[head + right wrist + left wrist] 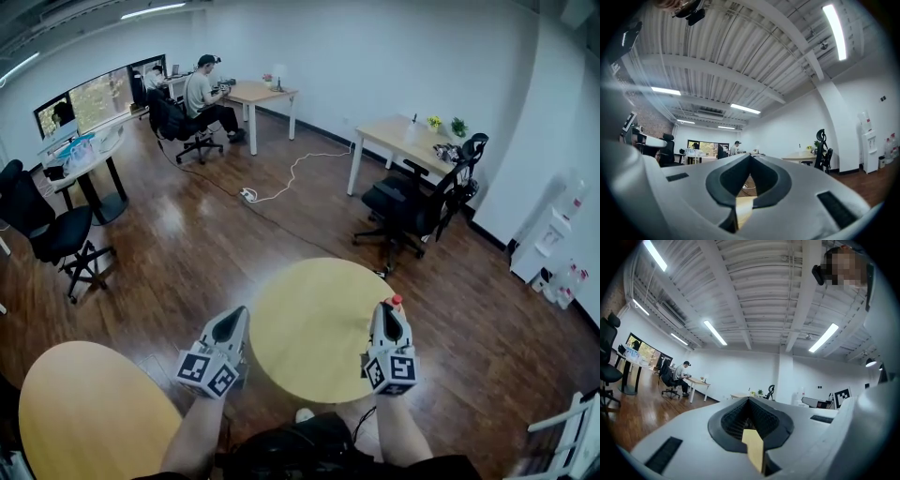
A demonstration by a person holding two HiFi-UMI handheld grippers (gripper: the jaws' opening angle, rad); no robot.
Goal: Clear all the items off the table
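The fingers [735, 420] of the left gripper [750, 402] are pressed together at their tips, nothing caught between the dark ribbed pads. The right gripper [751, 157] is likewise closed and empty. Both tools point nearly level, tipped slightly upward, so that each gripper view takes in the white ribbed ceiling and its strip lights above the far wall.

In the head view the pair are held side by side, well apart and roughly parallel. Each marker cube faces the camera, the left cube [208, 369] turned a little on its side and the right cube [391, 369] squarer. A bare left forearm [195, 433] and right forearm [405, 437] reach up from the bottom edge to carry them.

The round tabletop [314, 323], pale yellow, lies directly below and between the two grippers. The left one hangs over its left rim and the right one over its right rim.

A second round table [89, 422] stands at lower left on the dark wooden floor [187, 244]. Beyond, a black office chair [412, 202] sits by a desk [398, 139], a white cable [300, 169] trails across the boards, and a seated person [202, 94] works at a far desk
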